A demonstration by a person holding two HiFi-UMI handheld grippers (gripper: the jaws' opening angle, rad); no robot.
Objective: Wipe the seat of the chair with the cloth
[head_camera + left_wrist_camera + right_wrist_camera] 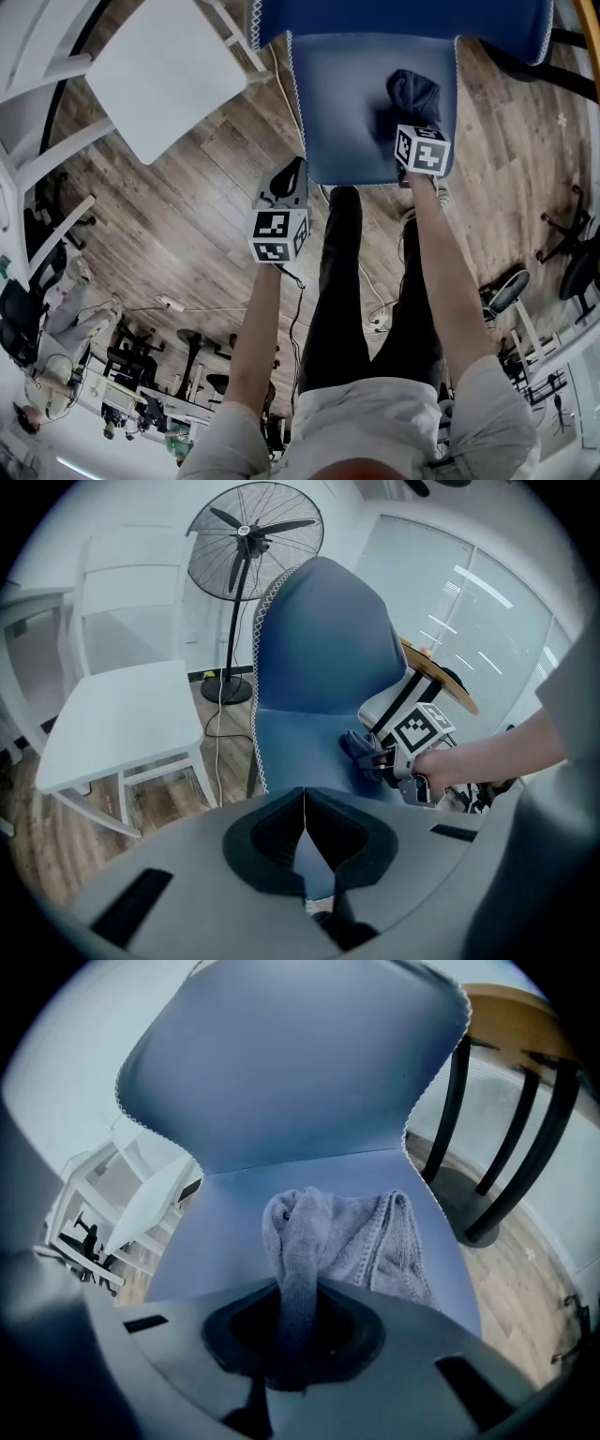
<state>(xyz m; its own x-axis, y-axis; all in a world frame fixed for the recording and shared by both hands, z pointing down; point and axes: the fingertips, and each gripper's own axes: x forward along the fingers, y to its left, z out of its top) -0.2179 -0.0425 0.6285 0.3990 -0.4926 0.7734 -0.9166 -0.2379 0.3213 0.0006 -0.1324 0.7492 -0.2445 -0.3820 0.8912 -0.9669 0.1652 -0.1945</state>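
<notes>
A blue chair stands in front of me, its seat facing me. A grey cloth lies bunched on the right part of the seat. My right gripper is shut on a fold of the cloth and rests low over the seat. In the left gripper view I see that gripper's marker cube beside the cloth. My left gripper hangs off the seat's front left corner, shut and empty.
A white chair stands close to the left of the blue one. Behind it is a standing fan with a cable on the wooden floor. A wooden piece with black legs is at the right. My legs are below the seat's front edge.
</notes>
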